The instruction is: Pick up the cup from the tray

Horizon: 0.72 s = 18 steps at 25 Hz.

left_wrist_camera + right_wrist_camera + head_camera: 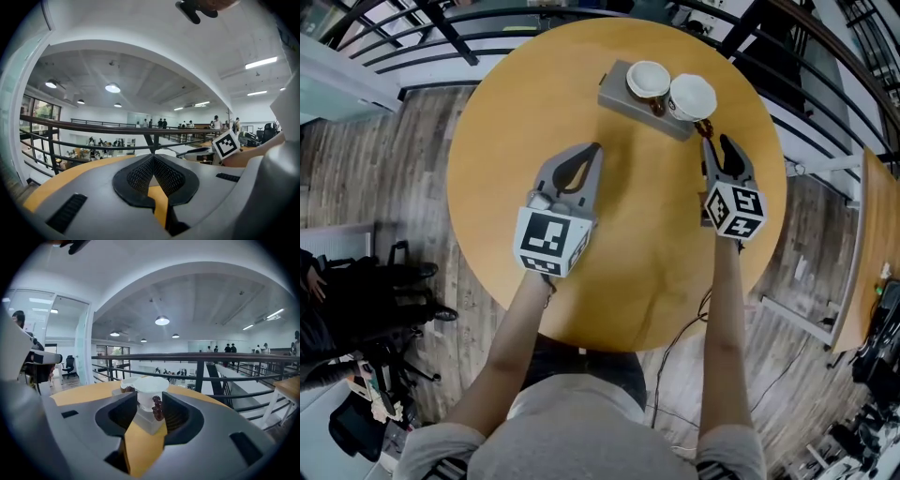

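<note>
Two white cups stand on a small grey tray at the far side of a round wooden table: the left cup and the right cup, which has a brown handle. My right gripper is open just short of the right cup, and its pads touch nothing. In the right gripper view that cup shows between the jaw tips, with the other cup behind it and the tray's corner below. My left gripper is shut and empty over mid-table, tips together.
A dark metal railing curves round the far side of the table, with wooden floor below. Another table's edge shows at the right. A cable hangs under the near rim. Bare tabletop lies between the grippers.
</note>
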Motion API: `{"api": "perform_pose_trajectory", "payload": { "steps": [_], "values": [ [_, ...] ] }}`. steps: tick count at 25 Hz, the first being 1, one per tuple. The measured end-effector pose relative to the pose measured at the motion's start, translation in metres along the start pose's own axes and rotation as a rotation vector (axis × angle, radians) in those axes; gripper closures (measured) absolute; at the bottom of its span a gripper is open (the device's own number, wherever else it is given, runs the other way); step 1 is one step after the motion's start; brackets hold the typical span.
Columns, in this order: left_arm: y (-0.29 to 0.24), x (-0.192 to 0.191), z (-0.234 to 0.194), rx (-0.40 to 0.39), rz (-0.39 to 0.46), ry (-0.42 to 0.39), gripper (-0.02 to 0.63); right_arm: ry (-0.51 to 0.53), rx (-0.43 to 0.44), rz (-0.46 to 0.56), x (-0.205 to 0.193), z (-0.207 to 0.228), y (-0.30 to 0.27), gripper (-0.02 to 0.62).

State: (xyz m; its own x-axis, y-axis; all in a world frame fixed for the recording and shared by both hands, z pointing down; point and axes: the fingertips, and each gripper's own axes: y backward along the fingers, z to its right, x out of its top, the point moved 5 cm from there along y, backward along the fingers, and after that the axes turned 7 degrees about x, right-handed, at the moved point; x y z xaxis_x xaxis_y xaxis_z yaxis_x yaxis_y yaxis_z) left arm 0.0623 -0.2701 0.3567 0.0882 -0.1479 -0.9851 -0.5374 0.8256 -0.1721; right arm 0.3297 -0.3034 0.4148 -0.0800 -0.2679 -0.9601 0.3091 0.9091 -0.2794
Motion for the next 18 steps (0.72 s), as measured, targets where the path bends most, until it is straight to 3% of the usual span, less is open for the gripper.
{"api": "perform_pose_trajectory", "payload": {
  "steps": [6,13,18],
  "values": [
    [-0.01,-0.005,-0.002,-0.003,-0.011,0.005,0.6,-0.001,0.029,-0.033,-0.013,0.019,-0.024,0.449],
    [-0.026,-0.014,0.004,-0.016,-0.031,0.002,0.6,0.02,0.151,-0.071,-0.027,0.033,-0.042,0.445],
    [-0.032,-0.017,0.003,-0.006,-0.044,0.004,0.6,0.025,0.187,-0.076,-0.027,0.031,-0.049,0.445]
  ]
}}
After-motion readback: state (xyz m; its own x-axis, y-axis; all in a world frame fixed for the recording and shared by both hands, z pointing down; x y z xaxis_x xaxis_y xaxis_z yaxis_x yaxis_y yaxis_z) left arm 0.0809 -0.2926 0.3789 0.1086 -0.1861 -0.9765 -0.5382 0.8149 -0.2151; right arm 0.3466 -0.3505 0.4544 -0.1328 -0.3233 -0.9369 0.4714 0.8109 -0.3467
